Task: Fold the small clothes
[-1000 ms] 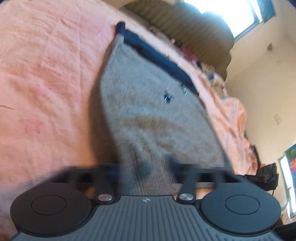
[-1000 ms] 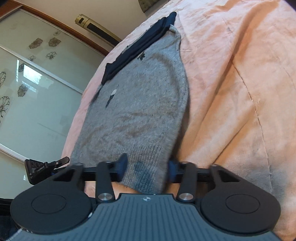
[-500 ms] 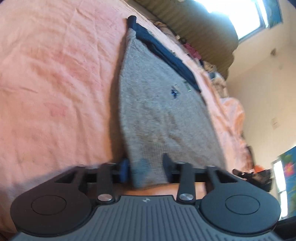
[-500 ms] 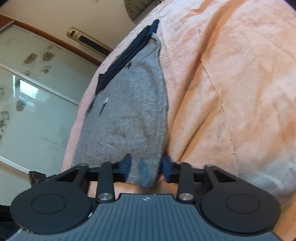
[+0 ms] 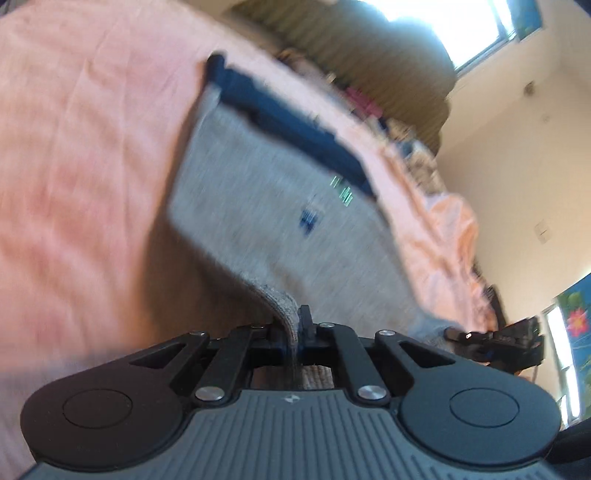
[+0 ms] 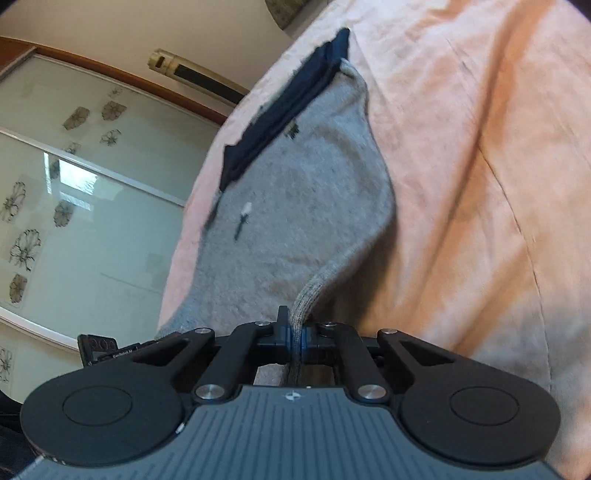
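Observation:
A small grey knitted garment (image 5: 258, 206) with a dark navy band (image 5: 295, 136) at its far end lies on a pink blanket (image 5: 74, 166). My left gripper (image 5: 293, 328) is shut on the garment's near ribbed hem and lifts that corner. In the right wrist view the same grey garment (image 6: 295, 206) with its navy band (image 6: 288, 103) shows, and my right gripper (image 6: 293, 332) is shut on the other near hem corner, also raised. The view from the left wrist is blurred.
The pink blanket (image 6: 480, 184) covers the bed all around the garment. A sliding glass door with flower prints (image 6: 74, 203) stands left of the bed. A bright window (image 5: 461, 29) and cluttered items (image 5: 369, 107) lie beyond the bed's far side.
Both grippers went from open around the hem to shut on it. The near hem corners are now pinched and lifted off the blanket.

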Tool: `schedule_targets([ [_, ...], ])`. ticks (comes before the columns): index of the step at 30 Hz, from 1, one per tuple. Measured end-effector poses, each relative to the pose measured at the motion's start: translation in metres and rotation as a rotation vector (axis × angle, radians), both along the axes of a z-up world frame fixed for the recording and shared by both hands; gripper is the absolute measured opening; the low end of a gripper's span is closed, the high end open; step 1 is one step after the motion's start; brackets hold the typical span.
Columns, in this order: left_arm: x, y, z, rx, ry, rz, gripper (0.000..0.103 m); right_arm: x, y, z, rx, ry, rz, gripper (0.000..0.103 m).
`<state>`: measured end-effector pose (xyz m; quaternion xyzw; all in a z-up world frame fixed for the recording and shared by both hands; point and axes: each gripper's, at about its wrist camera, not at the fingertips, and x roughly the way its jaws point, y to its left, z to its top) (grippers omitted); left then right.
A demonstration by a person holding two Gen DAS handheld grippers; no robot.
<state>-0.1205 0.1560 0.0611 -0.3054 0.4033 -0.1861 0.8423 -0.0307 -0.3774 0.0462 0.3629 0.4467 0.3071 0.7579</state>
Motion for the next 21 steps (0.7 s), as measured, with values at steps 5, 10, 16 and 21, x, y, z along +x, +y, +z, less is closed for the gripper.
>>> schedule_targets([
  [5,0.072,0.03,0.037,-0.075,-0.153,0.066,0.005,0.078,0.0,0.039,0.088,-0.143,-0.047,0.012],
  [10,0.184,0.05,0.041,-0.123,-0.209,0.156,0.005,0.198,-0.004,0.035,0.151,-0.166,-0.161,0.012],
  [16,0.306,0.044,0.012,-0.035,-0.148,0.208,0.005,0.321,0.015,-0.014,0.109,-0.049,-0.227,0.012],
  [21,0.369,0.037,0.002,0.07,-0.151,0.243,0.005,0.38,0.03,-0.045,0.079,0.009,-0.286,0.012],
])
